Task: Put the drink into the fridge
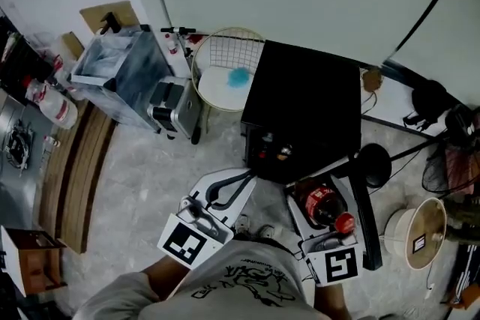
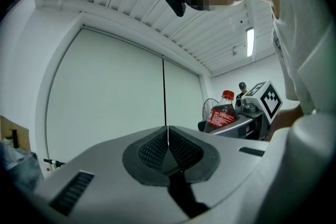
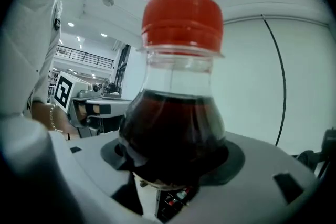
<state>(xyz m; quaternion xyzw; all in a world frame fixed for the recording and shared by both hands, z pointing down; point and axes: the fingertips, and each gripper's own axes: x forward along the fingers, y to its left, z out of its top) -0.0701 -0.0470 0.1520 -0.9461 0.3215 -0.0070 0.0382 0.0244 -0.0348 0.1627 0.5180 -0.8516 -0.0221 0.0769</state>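
- The drink (image 1: pixel 322 206), a clear plastic bottle of dark cola with a red label and a red screw cap (image 3: pixel 181 16), is being clamped round its rounded body by the right gripper (image 1: pixel 321 189). It is being carried upright above the floor, outside the fridge.
- The pickup is being judged as done. The last of the approach, the placing inside and the release are being judged as left to do.
- The fridge (image 1: pixel 307 105), a boxy matte-black cabinet, is being seen near the bottle, at twelve o'clock of it. Whether its door is open cannot be told from above, though small coloured items are being glimpsed at its front.
- The left gripper (image 2: pixel 168 147) is being held at nine o'clock of the bottle, its jaws pressed together on nothing. Its dark pads (image 2: pixel 152 152) are being shown as finely meshed rubber set in smooth grey shells.
- The floor (image 1: pixel 150 168) is being shown as pale, marbled stone.
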